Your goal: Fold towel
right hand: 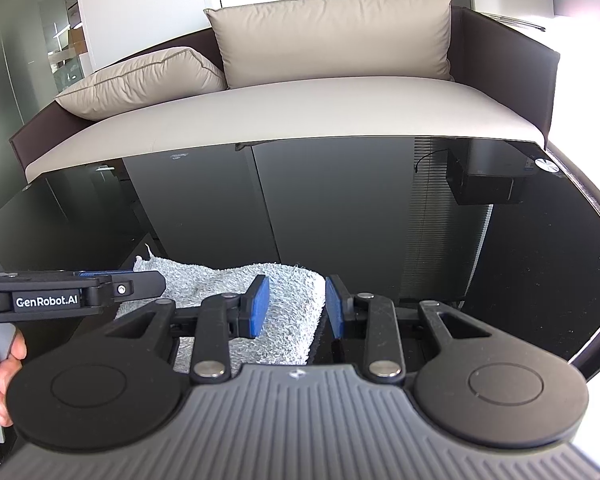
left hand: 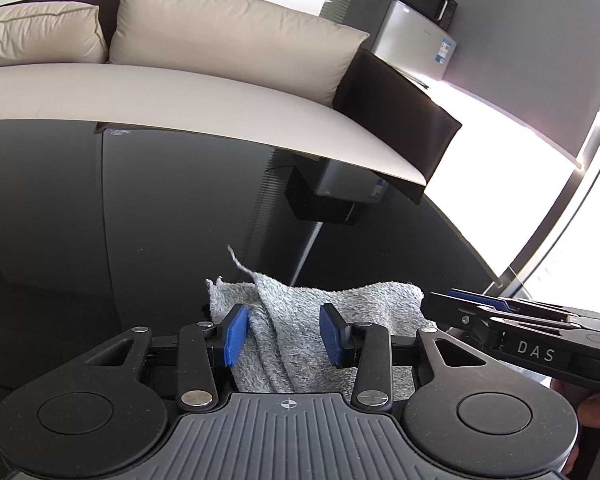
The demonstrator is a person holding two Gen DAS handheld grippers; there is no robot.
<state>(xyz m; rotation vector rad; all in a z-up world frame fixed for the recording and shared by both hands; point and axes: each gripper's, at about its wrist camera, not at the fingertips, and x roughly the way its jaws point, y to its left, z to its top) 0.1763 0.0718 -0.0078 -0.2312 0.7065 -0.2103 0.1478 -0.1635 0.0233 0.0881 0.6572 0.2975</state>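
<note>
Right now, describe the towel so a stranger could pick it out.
Find the glossy black table in front of the beige sofa. Near its front edge lies the grey terry towel, rumpled, the only soft, pale thing on that dark surface.

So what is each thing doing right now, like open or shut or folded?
Towel: bunched in loose folds on the glossy black table, one loose thread sticking up.
Left gripper: open, blue pads on either side of the towel's folds.
Right gripper: open, over the towel's right edge.
Sofa cushions: one upright, one lying tilted.
</note>
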